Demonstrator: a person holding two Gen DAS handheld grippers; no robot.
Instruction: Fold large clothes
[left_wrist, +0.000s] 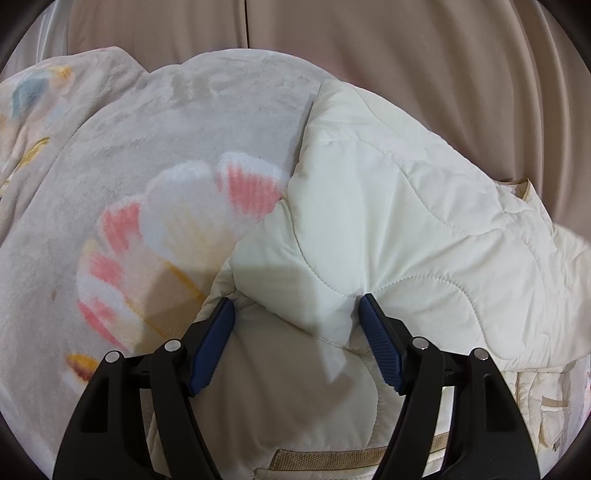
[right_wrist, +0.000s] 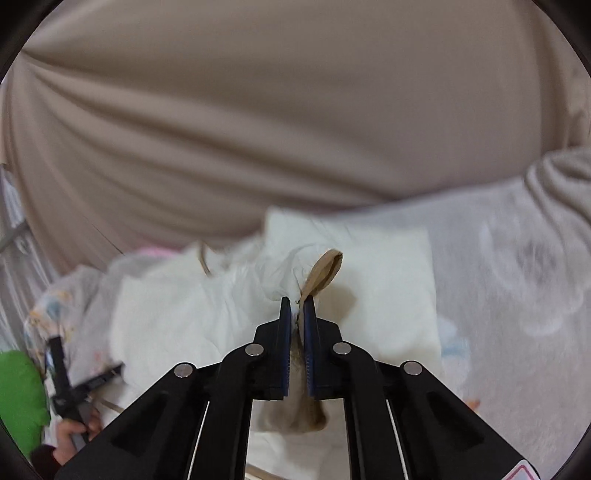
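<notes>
A cream quilted jacket with tan trim lies bunched on a fleece blanket. In the left wrist view my left gripper stands open, wide apart over the jacket. A thick fold of the jacket sits between its blue pads, and the tips rest against the cloth. In the right wrist view my right gripper is shut on the jacket's tan-trimmed edge. That edge sticks up in a loop past the tips, with the white jacket blurred behind it.
A pale fleece blanket with pink and yellow flower print covers the surface. Beige curtain folds hang close behind. At the lower left of the right wrist view are a green object and a person's hand on black gear.
</notes>
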